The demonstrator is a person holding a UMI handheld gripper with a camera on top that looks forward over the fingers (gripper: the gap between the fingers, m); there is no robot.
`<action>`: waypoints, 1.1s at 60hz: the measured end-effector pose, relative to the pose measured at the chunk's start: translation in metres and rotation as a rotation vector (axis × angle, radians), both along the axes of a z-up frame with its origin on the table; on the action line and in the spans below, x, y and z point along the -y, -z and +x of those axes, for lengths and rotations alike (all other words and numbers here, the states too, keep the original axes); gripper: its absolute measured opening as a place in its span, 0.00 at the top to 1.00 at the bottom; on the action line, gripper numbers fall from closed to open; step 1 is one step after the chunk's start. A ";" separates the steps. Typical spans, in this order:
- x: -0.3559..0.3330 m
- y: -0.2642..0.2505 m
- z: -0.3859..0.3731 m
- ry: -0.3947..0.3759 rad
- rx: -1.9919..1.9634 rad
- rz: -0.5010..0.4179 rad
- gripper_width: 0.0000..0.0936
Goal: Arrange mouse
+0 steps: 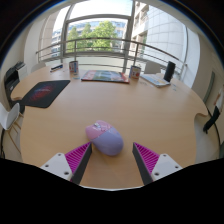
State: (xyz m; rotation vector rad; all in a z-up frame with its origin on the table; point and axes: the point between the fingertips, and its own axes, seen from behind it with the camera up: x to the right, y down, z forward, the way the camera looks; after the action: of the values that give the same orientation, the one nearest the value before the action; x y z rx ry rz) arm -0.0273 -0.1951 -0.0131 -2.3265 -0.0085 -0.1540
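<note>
**Mouse sat between your open gripper fingers on the worktop**

The mouse (103, 137), a rounded pink and lavender shape, lay on the wooden worktop (150, 110) just ahead of your gripper (112, 157). It sat nearer your left finger than your right, and its near end reached in between the two fingertips. The pads (147, 155) stood well apart, with a clear gap on the right side of the mouse, so nothing was clamped; whether the left pad touched the mouse could not be told.

Around the mouse you had bare wood on every side. The widest free stretch ran to your right and ahead, toward the middle of the worktop.

Farther out on your left lay a dark mouse mat (42, 93) with a red mark on it, close to the left edge of the worktop. At the far edge sat a second mat (105, 76) with a patterned face, flanked by a small upright item on its left and a cup-like item (135, 72) on its right. Dark chairs (169, 71) stood around the worktop's edges, and beyond them were a railing and large windows (100, 35) with trees outside.
</note>
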 end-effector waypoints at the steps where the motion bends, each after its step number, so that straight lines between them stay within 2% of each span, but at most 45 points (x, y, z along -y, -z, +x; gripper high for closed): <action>1: -0.006 -0.001 0.000 -0.007 0.002 0.006 0.10; 11: -0.054 0.001 0.003 -0.035 -0.026 0.023 0.14; 14: -0.065 0.003 0.002 -0.035 -0.064 0.022 0.22; 18: -0.073 0.005 0.001 -0.028 -0.094 0.025 0.39; 28: -0.078 0.004 0.000 -0.017 -0.083 0.028 0.47; 35: -0.079 0.005 0.002 0.014 -0.089 0.007 0.53; 40: -0.082 -0.005 0.008 0.055 -0.077 0.013 0.53; 46: -0.103 -0.049 0.014 0.115 -0.056 0.087 0.54; 54: -0.158 -0.153 0.001 0.185 -0.055 0.262 0.53; 58: -0.189 -0.210 -0.036 0.180 -0.066 0.347 0.53; 63: -0.227 -0.246 -0.102 0.123 -0.088 0.419 0.53; 66: -0.241 -0.255 -0.162 0.077 -0.117 0.431 0.54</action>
State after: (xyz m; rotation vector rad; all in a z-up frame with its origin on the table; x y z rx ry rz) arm -0.1895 0.0457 0.2418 -1.9023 0.1583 -0.0503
